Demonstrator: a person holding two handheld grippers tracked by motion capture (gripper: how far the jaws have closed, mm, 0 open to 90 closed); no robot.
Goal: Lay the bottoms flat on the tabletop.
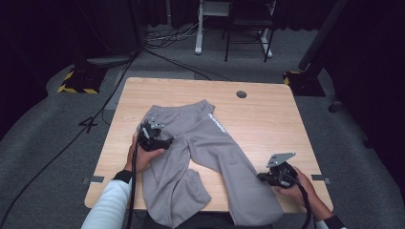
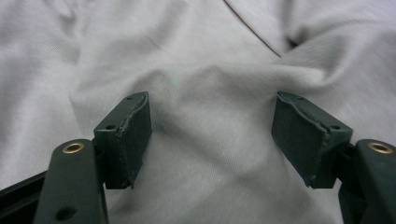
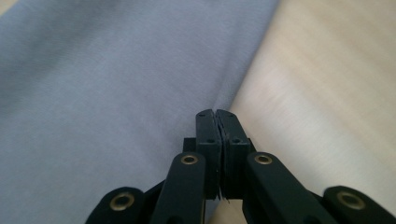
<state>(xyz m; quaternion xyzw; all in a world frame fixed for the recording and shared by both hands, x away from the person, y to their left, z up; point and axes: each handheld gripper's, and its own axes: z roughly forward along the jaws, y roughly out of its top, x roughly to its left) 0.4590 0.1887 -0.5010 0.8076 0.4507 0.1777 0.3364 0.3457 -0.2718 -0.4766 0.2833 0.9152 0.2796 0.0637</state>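
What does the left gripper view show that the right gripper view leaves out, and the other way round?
Left gripper view alone: the left claw with its jaws wide apart over rumpled cloth, with a dark seam line running across the upper right. Right gripper view alone: the right claw with its jaws pressed together at the edge of a trouser leg, and the bare wooden table beside it. Both share the grey trousers and a pair of black jaws.

Grey trousers [image 1: 200, 157] on wooden table [image 1: 267, 119]
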